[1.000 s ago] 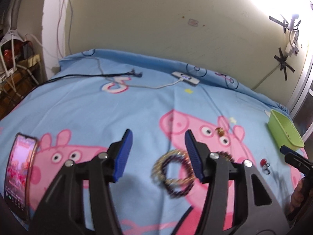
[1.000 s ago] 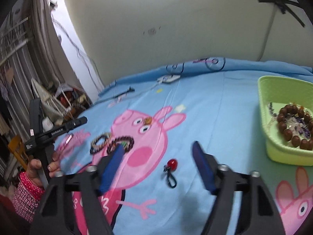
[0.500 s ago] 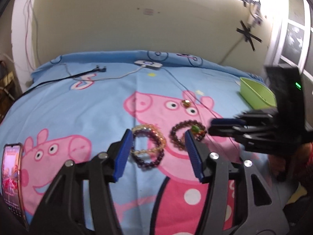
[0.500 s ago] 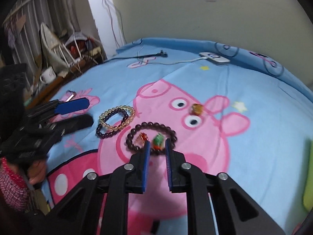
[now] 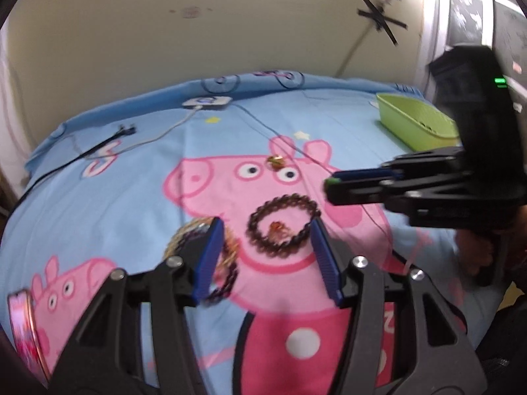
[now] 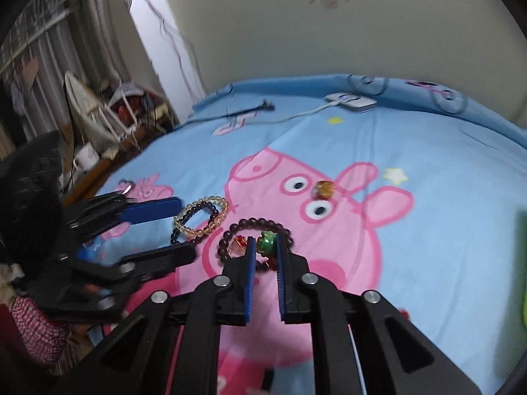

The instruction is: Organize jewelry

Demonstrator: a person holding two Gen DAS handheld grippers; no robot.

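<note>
The right gripper (image 6: 265, 247) angles down at the bed, its blue pads drawn close together on a small green charm (image 6: 266, 243) that sits between their tips; seen from the left wrist, that charm shows as a green speck at the end of the shut fingers. A hand (image 5: 477, 250) holds the gripper's handle at the right edge of the sheet. The left gripper (image 5: 265, 233) also slants downward, and its jaws have just been closing; they stand apart, with the dark bead bracelet (image 5: 284, 227) lying on the sheet between and just beyond the tips, the pads not pressing on it. Inside that bracelet's ring lies a small red-gold trinket (image 6: 238, 242). Just to its left, partly behind the left finger, rest two overlapped bracelets (image 6: 201, 215), one pale amber, one dark purple.

All this lies in the middle of a blue cartoon-pig bedsheet (image 5: 131, 177). Farther on, an amber bead ornament (image 6: 324, 188) sits between the pig's eyes. A phone (image 5: 24, 326) lies at the near left edge. Toward the far right corner stands a green tray (image 5: 415, 121). Near the far edge lie a white charger (image 5: 206, 102) and a black cable (image 5: 98, 144). Beyond rises a cream wall (image 5: 230, 26); clutter (image 6: 108, 115) crowds the left bedside.
</note>
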